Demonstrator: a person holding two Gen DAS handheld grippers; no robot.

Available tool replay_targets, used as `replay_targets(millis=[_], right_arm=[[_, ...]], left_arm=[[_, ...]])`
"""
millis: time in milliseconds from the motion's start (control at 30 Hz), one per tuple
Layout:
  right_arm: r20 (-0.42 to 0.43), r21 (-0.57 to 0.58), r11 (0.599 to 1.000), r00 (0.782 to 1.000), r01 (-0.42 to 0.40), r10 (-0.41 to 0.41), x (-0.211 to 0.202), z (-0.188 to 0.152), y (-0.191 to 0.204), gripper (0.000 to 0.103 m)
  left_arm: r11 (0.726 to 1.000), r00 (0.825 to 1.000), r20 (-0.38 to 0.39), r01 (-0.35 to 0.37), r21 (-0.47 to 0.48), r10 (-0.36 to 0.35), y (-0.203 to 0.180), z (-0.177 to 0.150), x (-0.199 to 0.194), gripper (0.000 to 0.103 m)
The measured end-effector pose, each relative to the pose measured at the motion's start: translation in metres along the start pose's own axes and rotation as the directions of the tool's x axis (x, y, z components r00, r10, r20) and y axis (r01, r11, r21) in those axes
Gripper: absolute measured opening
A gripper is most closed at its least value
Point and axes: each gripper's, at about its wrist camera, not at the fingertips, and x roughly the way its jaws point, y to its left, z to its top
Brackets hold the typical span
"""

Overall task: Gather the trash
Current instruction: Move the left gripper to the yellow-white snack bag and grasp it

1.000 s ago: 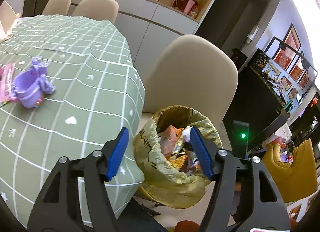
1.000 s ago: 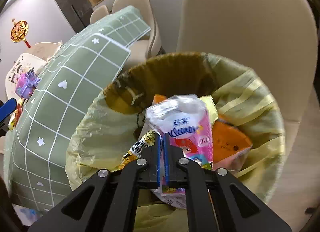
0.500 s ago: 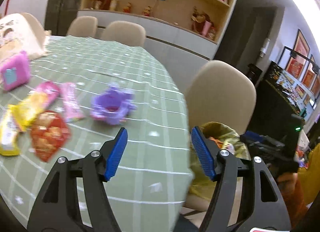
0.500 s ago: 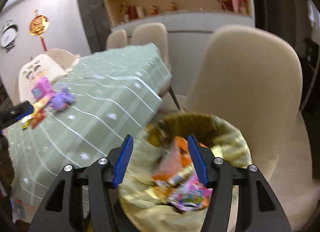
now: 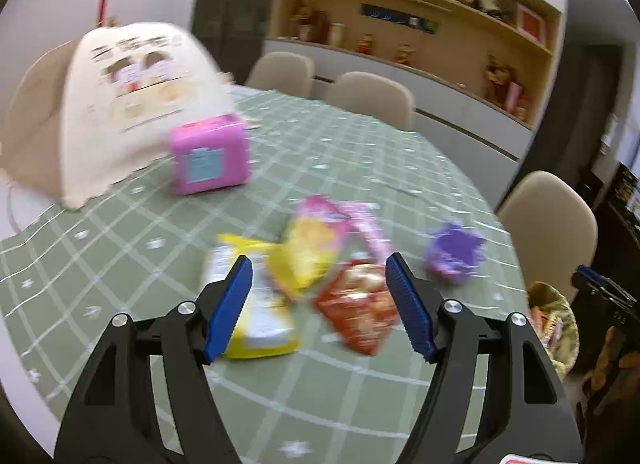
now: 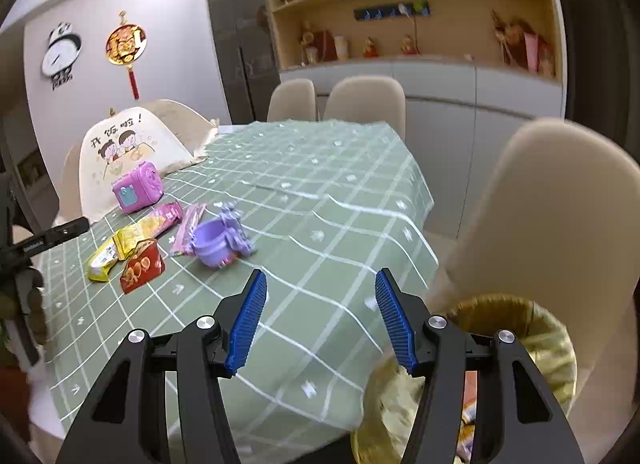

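Several snack wrappers lie together on the green checked tablecloth (image 5: pixel 360 404): a yellow-white packet (image 5: pixel 256 304), a yellow-pink packet (image 5: pixel 308 240), a red packet (image 5: pixel 360 312) and a pink strip (image 5: pixel 372 228). My left gripper (image 5: pixel 318 306) is open and empty, hovering just above them. My right gripper (image 6: pixel 320 320) is open and empty above the table's near edge, beside the yellow-lined trash bin (image 6: pixel 520 328). The same wrappers show at the left in the right wrist view, with the red packet (image 6: pixel 140 270) nearest.
A purple toy cup (image 6: pixel 220 236) and a pink toy box (image 6: pixel 138 186) sit on the table, with a cream printed cushion (image 6: pixel 124 148) behind. Beige chairs (image 6: pixel 552 216) surround the table. The bin stands on the chair seat at the right.
The right gripper opened, let a tissue pack fall into the bin, and lifted away toward the table. The left gripper swung left from the bin to above the wrappers.
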Motion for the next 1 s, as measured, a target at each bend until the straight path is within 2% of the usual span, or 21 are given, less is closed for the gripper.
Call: replay_targets(millis=[233, 333, 433, 533, 633, 700, 767, 833, 867, 933, 1000], right_arm=[[-0.022, -0.063, 0.998, 1.000, -0.014, 0.013, 0.023, 0.008, 0.050, 0.054], [-0.029, -0.122, 0.993, 1.000, 0.005, -0.009, 0.030, 0.007, 0.070, 0.054], [-0.034, -0.148, 0.989, 0.999, 0.010, -0.015, 0.033, 0.006, 0.079, 0.054], [-0.045, -0.142, 0.990, 0.999, 0.000, -0.006, 0.037, 0.006, 0.082, 0.054], [-0.108, -0.130, 0.990, 0.993, -0.062, 0.048, 0.046, 0.005, 0.087, 0.054], [-0.166, -0.107, 0.986, 0.980, -0.128, 0.109, 0.050, 0.003, 0.091, 0.054], [-0.174, -0.107, 0.979, 0.973, -0.174, 0.154, 0.049, 0.001, 0.096, 0.054], [-0.155, -0.146, 0.976, 0.978, -0.163, 0.140, 0.046, -0.001, 0.104, 0.054], [-0.136, -0.172, 0.973, 0.982, -0.157, 0.134, 0.044, -0.002, 0.110, 0.054], [-0.135, -0.185, 0.967, 0.979, -0.175, 0.152, 0.046, -0.002, 0.117, 0.054], [-0.152, -0.154, 0.959, 0.965, -0.236, 0.213, 0.052, 0.000, 0.126, 0.054]], left_arm=[[0.995, 0.999, -0.033, -0.041, -0.093, 0.038, 0.059, -0.012, -0.007, 0.066], [0.995, 0.998, -0.064, -0.025, -0.099, 0.019, 0.068, -0.015, -0.003, 0.066], [0.996, 0.991, -0.130, 0.019, -0.089, -0.030, 0.065, -0.018, 0.009, 0.066], [0.998, 0.989, -0.146, 0.017, -0.059, -0.025, 0.053, -0.019, 0.018, 0.066], [0.998, 0.986, -0.169, -0.020, -0.063, 0.009, 0.045, -0.016, 0.032, 0.066], [0.996, 0.980, -0.195, -0.053, -0.067, 0.039, 0.042, -0.014, 0.045, 0.065], [0.995, 0.974, -0.218, -0.072, -0.071, 0.055, 0.041, -0.013, 0.054, 0.065], [0.994, 0.975, -0.216, -0.067, -0.084, 0.047, 0.042, -0.015, 0.059, 0.052], [0.994, 0.977, -0.209, -0.065, -0.083, 0.047, 0.041, -0.016, 0.058, 0.040], [0.994, 0.982, -0.180, -0.067, -0.084, 0.051, 0.041, -0.019, 0.052, 0.038], [0.991, 0.990, -0.128, -0.075, -0.108, 0.061, 0.045, -0.018, 0.041, 0.037]])
